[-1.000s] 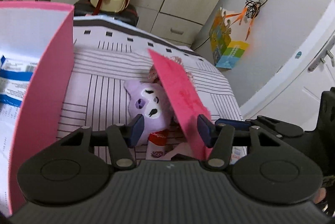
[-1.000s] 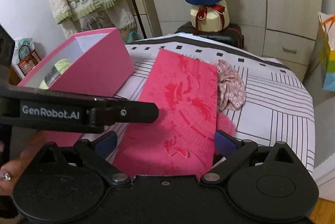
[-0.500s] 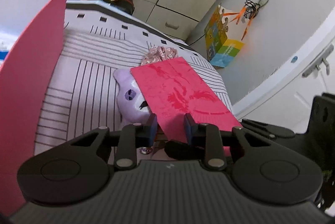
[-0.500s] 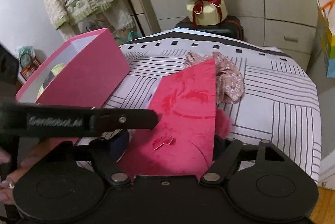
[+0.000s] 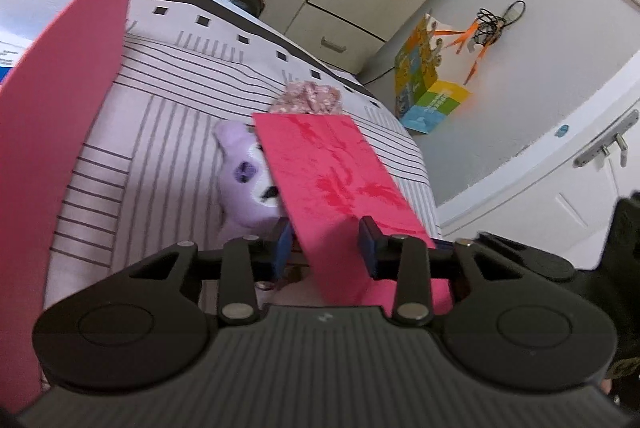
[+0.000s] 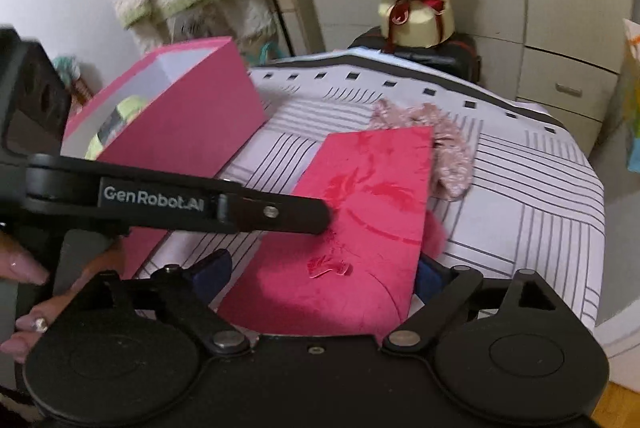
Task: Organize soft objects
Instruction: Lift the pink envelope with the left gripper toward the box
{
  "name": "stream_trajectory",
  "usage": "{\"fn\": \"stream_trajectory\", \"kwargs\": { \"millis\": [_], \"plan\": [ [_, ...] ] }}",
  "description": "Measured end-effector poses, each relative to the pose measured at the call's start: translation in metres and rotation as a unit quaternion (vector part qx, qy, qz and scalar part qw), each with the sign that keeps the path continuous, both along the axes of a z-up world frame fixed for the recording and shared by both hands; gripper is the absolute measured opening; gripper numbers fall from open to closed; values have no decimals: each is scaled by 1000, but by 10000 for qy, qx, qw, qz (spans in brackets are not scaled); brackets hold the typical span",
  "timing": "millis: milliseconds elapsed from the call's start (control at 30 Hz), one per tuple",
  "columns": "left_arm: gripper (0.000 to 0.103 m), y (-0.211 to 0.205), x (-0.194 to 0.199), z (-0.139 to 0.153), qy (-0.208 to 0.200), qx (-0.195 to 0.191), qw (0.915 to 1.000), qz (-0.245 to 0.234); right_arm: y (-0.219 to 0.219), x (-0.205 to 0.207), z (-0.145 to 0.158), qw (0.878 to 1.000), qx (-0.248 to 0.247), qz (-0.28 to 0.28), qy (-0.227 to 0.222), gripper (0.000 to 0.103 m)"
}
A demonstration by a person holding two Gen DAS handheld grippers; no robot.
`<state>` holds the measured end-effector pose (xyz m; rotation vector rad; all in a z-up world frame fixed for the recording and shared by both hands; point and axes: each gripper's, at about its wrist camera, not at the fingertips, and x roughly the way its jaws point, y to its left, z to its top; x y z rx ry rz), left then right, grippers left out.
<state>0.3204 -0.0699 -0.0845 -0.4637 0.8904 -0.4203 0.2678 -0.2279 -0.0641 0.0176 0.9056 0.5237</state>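
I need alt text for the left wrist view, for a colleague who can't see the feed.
A red card lies tilted between the left gripper's opening jaws, above a striped bedsheet. It partly covers a purple plush toy, with a floral cloth beyond. A pink box's wall fills the left.

My left claw [image 5: 324, 242] angles downward, jaws opening around a red envelope [image 5: 336, 180]. My right claw [image 6: 320, 272] angles down too, jaws spreading wide around it.
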Motion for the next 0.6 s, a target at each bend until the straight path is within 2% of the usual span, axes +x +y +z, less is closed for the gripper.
{"fn": "stream_trajectory", "kwargs": {
  "millis": [133, 367, 600],
  "plan": [
    [31, -4, -4, 0, -56, 14, 9999, 129, 8, 8, -8, 9990, -432, -126, 79, 95],
    [31, -8, -14, 2, -243, 28, 9995, 214, 2, -3, -8, 9991, -209, -364, -69, 95],
    [31, -7, -35, 20, -555, 32, 9984, 94, 2, -27, 11, 9976, -142, -567, -369, 93]
  ]
}}
